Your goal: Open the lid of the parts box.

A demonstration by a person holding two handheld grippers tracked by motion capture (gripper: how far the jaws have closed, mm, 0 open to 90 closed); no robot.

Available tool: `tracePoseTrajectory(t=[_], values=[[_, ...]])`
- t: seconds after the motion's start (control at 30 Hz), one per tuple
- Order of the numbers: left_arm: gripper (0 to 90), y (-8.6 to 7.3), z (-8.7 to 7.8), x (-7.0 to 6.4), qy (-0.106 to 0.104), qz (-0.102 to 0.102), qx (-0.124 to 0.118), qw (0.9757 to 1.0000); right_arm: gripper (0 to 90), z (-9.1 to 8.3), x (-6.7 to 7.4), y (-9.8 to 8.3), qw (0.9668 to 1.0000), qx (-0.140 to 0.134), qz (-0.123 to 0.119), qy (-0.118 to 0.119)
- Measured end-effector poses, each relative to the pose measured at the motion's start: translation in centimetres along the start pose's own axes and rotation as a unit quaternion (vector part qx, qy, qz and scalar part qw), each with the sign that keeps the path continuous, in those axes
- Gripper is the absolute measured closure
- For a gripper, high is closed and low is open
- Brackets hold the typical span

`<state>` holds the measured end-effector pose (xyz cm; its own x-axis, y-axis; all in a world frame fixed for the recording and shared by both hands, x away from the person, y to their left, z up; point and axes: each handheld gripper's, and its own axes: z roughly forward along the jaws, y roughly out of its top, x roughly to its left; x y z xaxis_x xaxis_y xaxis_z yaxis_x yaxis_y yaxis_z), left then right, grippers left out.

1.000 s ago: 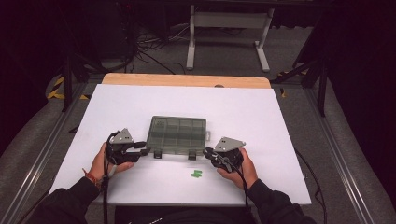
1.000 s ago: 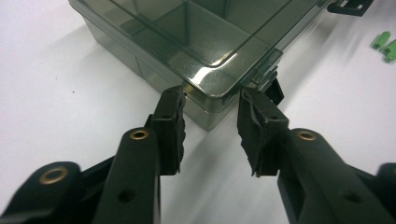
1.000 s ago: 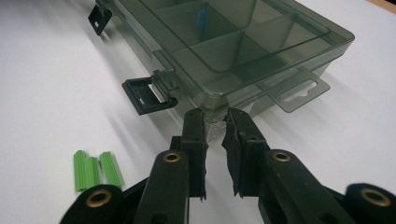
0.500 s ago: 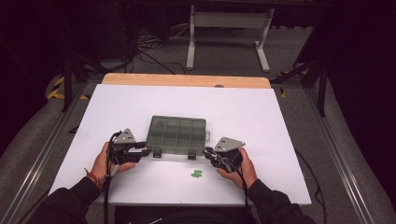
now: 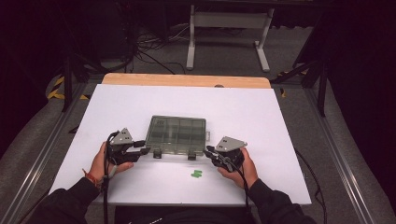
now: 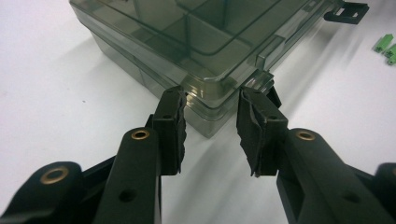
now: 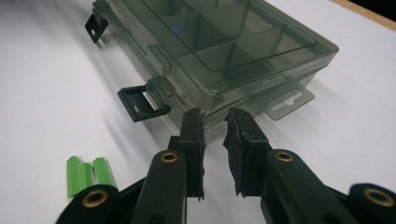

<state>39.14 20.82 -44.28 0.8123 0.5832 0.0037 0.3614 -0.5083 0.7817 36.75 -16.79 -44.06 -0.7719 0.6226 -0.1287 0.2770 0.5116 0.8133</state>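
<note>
A smoky clear compartment box lies shut in the middle of the white table, its two black latches hanging open at the near edge. My left gripper is at the box's near left corner; its jaws have just closed a little and both pads press that corner. My right gripper is at the near right corner, with its pads clamped on the corner edge. A hand holds each gripper low on the table.
A few small green plastic pieces lie on the table in front of the box, between the hands, and show too as green pieces beside the right jaws. An open latch sticks out near the right gripper. The table's wooden far edge lies beyond.
</note>
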Motion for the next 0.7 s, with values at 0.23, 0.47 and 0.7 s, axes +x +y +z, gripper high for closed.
tracePoseTrajectory(t=[0.23, 0.47, 0.7], values=[[73.5, -0.08, -0.70, 0.03, 0.010, 0.010, -0.005, 0.9999, 82.2, -0.04, 0.29, 0.31, 0.9997, -0.005, -0.021, -0.014], [89.3, 0.27, -0.34, -0.07, 0.013, 0.024, -0.001, 0.9996, 90.0, -0.10, 0.30, 0.57, 0.9995, -0.010, -0.027, -0.015], [86.8, 0.37, -0.25, 0.35, 0.026, 0.018, -0.005, 0.9995, 87.3, 0.00, 0.14, 0.71, 0.9996, -0.014, -0.016, -0.020]])
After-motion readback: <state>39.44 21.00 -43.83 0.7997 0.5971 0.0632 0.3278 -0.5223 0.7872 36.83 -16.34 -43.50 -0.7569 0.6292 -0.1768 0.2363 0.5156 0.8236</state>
